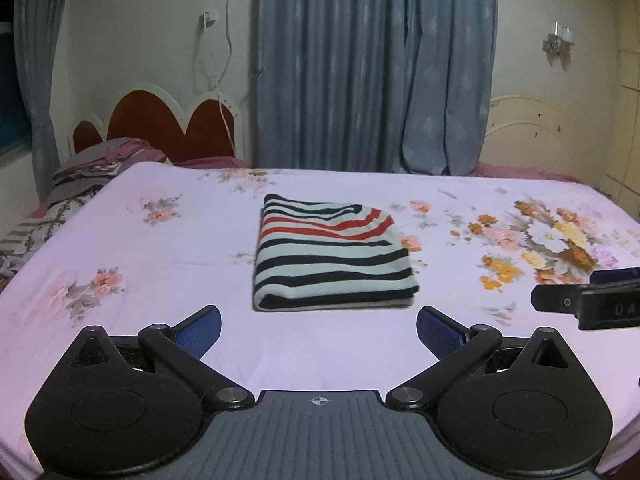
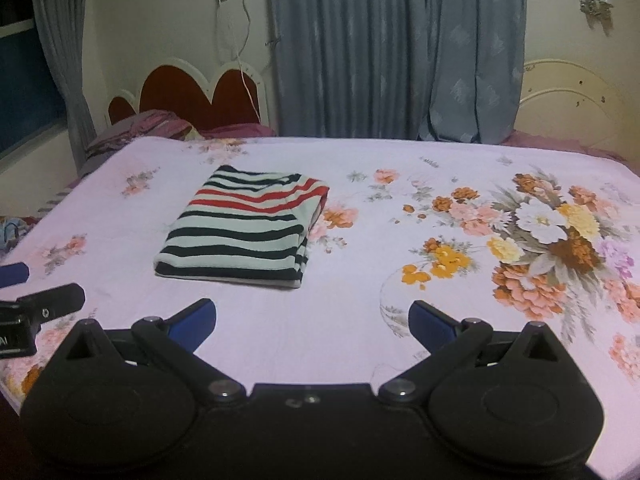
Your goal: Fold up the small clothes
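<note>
Garment: striped shirt [image 1: 332, 252] lay folded into a compact rectangle, mid-bed.
Progress: folding looked complete; nothing left visibly undone.
Left claw [image 1: 318, 330]: spread wide, empty, short of the shirt.
Right claw [image 2: 312, 326]: spread wide, empty.
Room: floral bedsheet [image 2: 400, 160] bare all round; near bed edge close below the claws.
</note>
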Demonstrator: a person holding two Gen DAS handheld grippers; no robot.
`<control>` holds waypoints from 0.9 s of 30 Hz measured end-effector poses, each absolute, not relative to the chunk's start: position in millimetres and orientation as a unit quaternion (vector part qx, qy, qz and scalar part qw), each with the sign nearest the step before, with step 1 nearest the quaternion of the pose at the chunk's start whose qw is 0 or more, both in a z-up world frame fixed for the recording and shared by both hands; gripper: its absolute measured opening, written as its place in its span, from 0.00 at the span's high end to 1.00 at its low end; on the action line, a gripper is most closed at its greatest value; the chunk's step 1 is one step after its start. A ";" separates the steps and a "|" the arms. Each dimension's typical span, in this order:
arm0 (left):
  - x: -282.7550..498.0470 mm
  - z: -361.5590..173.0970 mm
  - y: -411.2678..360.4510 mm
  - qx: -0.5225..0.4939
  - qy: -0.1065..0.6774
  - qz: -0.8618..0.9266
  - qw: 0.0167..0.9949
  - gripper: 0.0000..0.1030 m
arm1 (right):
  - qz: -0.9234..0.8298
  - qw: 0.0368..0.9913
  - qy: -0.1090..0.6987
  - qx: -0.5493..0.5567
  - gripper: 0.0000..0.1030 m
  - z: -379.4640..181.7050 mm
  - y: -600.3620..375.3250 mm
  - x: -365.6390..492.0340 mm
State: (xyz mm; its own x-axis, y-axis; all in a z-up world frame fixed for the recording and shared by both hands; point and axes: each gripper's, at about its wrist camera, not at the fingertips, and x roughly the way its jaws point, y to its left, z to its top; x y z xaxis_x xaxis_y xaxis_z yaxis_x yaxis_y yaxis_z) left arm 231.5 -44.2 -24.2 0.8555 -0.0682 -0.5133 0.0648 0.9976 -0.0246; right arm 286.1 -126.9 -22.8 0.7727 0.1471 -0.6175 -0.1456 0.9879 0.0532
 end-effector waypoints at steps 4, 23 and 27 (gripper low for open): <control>200.3 -14.7 -45.9 -0.011 0.260 -0.035 0.965 0.00 | 0.078 0.945 0.317 0.001 0.01 -9.5 -129.3 261.4; 133.7 5.2 -38.1 -0.017 0.238 -0.035 0.970 0.00 | 0.083 0.952 0.295 -0.007 0.01 6.3 -122.1 199.3; 132.5 8.2 -38.6 -0.015 0.235 -0.035 0.971 0.00 | 0.086 0.952 0.293 -0.004 0.01 7.2 -122.3 194.2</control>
State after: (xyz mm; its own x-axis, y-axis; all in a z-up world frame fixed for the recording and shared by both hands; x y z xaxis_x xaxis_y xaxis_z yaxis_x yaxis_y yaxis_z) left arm 132.5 -38.6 8.2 0.8868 -0.0745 -0.4561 0.0601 0.9971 -0.0460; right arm 194.2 -122.3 7.2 0.8134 0.1608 -0.5591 -0.1657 0.9853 0.0423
